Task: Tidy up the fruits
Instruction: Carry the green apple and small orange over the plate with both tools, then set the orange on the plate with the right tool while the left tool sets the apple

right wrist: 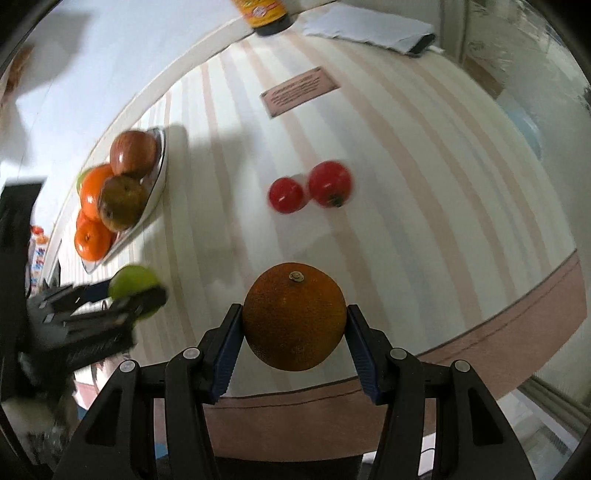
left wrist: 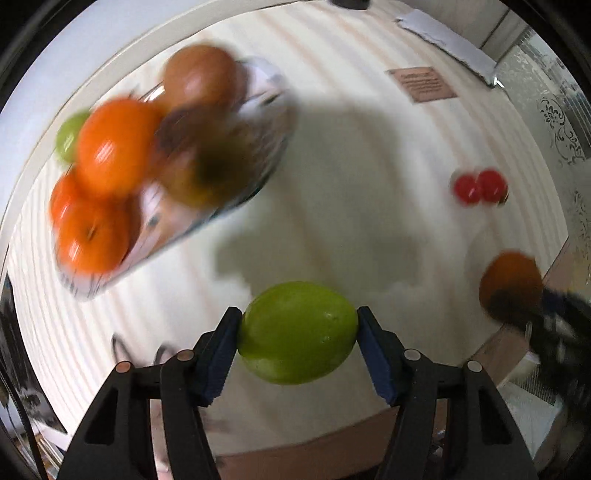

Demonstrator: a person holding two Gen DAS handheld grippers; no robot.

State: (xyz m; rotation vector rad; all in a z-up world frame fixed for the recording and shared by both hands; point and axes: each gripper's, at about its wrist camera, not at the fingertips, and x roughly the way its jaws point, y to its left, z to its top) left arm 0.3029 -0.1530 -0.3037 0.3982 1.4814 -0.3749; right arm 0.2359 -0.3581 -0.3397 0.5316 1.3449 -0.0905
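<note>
My left gripper (left wrist: 297, 330) is shut on a green lime (left wrist: 297, 332) and holds it above the striped table. My right gripper (right wrist: 294, 325) is shut on a dark orange (right wrist: 294, 316), also above the table. A glass fruit dish (left wrist: 258, 122) at the left holds oranges (left wrist: 110, 147), an apple (left wrist: 201, 75), a brownish fruit and another lime. In the right wrist view the dish (right wrist: 160, 162) lies at the left, with the left gripper (right wrist: 136, 295) and its lime (right wrist: 131, 282) below it. Two red tomatoes (right wrist: 310, 186) lie on the table mid-right; they also show in the left wrist view (left wrist: 478, 186).
A brown card (right wrist: 299, 90) lies flat on the table at the back. A dark bottle (right wrist: 264, 14) and a folded white cloth (right wrist: 369, 26) stand at the far edge. The table's pink-brown front edge (right wrist: 517, 306) curves near me.
</note>
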